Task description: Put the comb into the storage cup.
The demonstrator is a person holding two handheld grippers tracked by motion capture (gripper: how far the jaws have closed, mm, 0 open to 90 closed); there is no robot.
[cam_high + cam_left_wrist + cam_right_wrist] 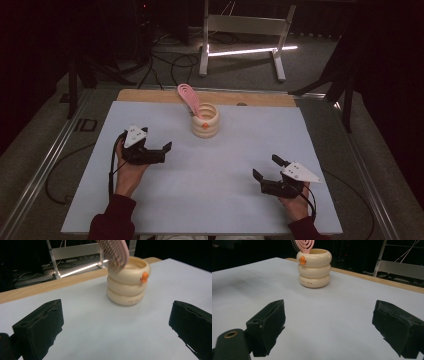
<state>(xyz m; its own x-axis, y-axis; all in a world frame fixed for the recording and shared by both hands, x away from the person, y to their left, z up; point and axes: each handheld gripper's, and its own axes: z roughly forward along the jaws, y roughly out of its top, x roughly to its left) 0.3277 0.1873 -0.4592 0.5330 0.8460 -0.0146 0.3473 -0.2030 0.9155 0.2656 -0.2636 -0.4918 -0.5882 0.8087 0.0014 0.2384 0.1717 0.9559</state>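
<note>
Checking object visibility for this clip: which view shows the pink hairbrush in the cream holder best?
The high view: the pink hairbrush shows whole, leaning out of the cream ringed holder toward the table's far edge. The right gripper view shows its spiral-patterned head, cut by the frame top. The left gripper view shows its bristled side, also cropped.

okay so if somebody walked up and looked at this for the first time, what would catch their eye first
Most likely the cream ribbed cup standing alone toward the far middle of the pale table, with a pink hairbrush sticking out of it and leaning back to the left. Next would be the left gripper and right gripper, both open and empty, held low on either side nearer the person.
</note>
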